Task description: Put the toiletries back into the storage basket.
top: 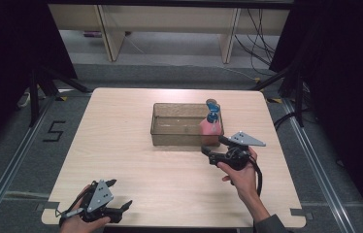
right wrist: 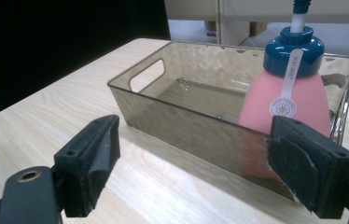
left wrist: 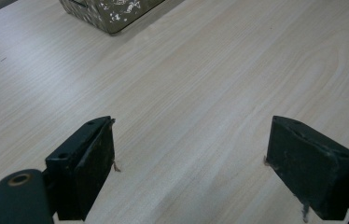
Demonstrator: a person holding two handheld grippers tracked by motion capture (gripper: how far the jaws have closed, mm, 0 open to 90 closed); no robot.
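Note:
A clear brownish bin sits at the middle of the wooden table. Inside its right end a pink bottle with a blue pump cap stands upright. My right gripper is open just in front of the bin's near right corner, holding nothing. In the right gripper view the bin and the bottle lie just beyond the open gripper. My left gripper rests open near the table's front left edge. In the left gripper view the open gripper is over bare wood, with a corner of the bin far off.
Past the table's far edge stand pale furniture legs. A black stand is at the far left and cables trail at the far right. A floor mark "5" lies left of the table.

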